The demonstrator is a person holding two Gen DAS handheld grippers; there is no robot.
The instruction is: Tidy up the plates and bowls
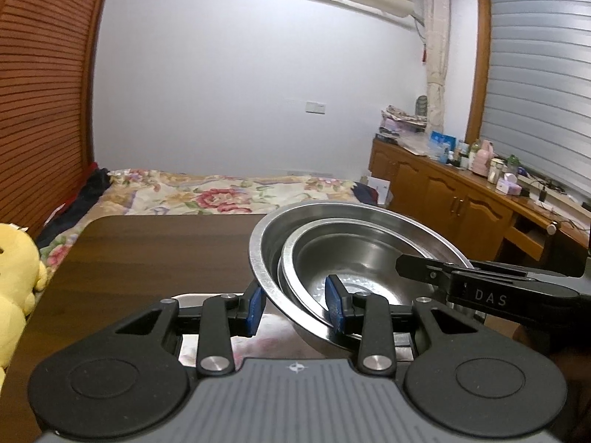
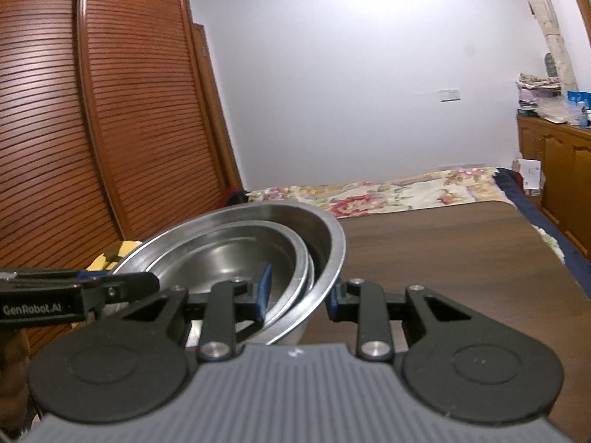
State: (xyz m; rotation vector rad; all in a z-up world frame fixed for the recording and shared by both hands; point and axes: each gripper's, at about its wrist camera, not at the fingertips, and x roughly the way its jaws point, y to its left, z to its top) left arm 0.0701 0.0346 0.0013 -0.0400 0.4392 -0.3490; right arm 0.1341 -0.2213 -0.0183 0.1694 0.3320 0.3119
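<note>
Between the blue-padded fingers of both grippers sit two round stainless steel bowls, a smaller bowl (image 1: 354, 269) nested inside a larger bowl (image 1: 266, 236), shiny, smooth, openings facing up and tilted. The left gripper (image 1: 295, 304) has its fingers spread across both rims, one pad outside the large bowl, one inside the small bowl; whether the pads press the metal, I cannot tell. The right gripper (image 2: 299, 295) straddles the opposite rims likewise. Beneath lies a dark wood-grain bench (image 1: 155, 251).

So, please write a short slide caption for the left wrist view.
Left gripper straddling the rims of two nested stainless-steel bowls above a dark wooden table, right gripper opposite.
</note>
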